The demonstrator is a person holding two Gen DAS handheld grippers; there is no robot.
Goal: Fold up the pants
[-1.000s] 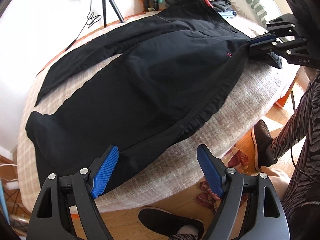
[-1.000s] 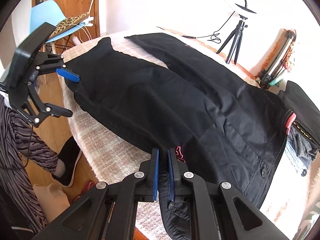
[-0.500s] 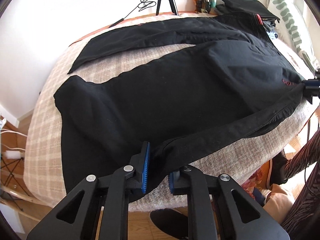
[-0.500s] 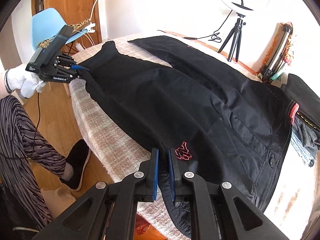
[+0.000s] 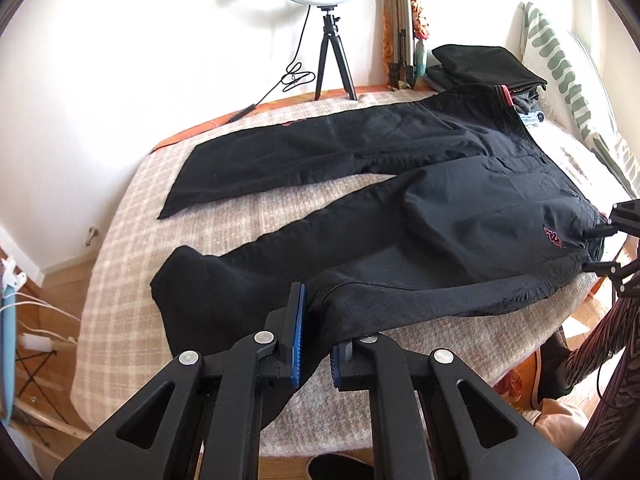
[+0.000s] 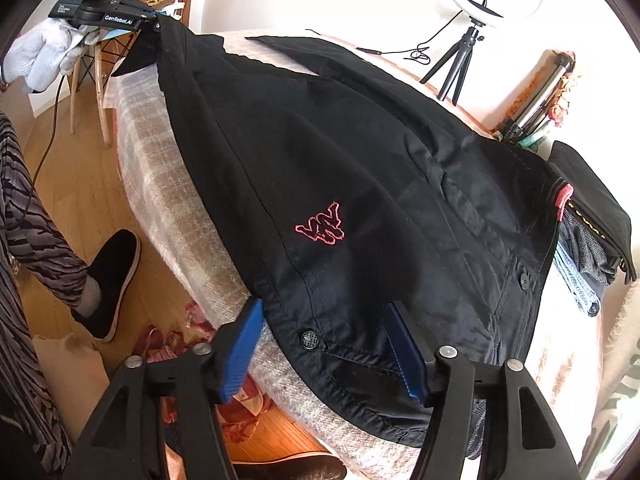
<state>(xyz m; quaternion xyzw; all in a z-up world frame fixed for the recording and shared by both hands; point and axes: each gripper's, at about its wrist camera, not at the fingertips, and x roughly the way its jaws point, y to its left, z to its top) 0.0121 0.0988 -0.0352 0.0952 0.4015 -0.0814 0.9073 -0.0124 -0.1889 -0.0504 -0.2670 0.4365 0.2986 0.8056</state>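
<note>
Black pants [image 5: 400, 208] with a small red logo [image 6: 320, 229] lie spread on a plaid-covered table [image 5: 120, 280], both legs pointing left, waistband at the right. My left gripper [image 5: 318, 340] is shut on the near leg's lower edge, which is lifted and pulled toward me. In the right wrist view the left gripper [image 6: 154, 24] holds that cuff up at the far end. My right gripper [image 6: 328, 344] is open, its blue pads either side of the hip edge near a snap button [image 6: 309, 338], the cloth lying loose between them.
A ring light on a tripod [image 5: 332, 40] stands at the table's back edge. A stack of folded clothes [image 5: 488, 68] sits at the back right beside a striped cushion [image 5: 568, 76]. The person's legs and slippers [image 6: 108, 284] are by the front edge. A blue chair [image 6: 92, 4] stands behind.
My left gripper closed on the near leg's edge and lifted it. My right gripper, shut on the hip edge before, has opened and let go.
</note>
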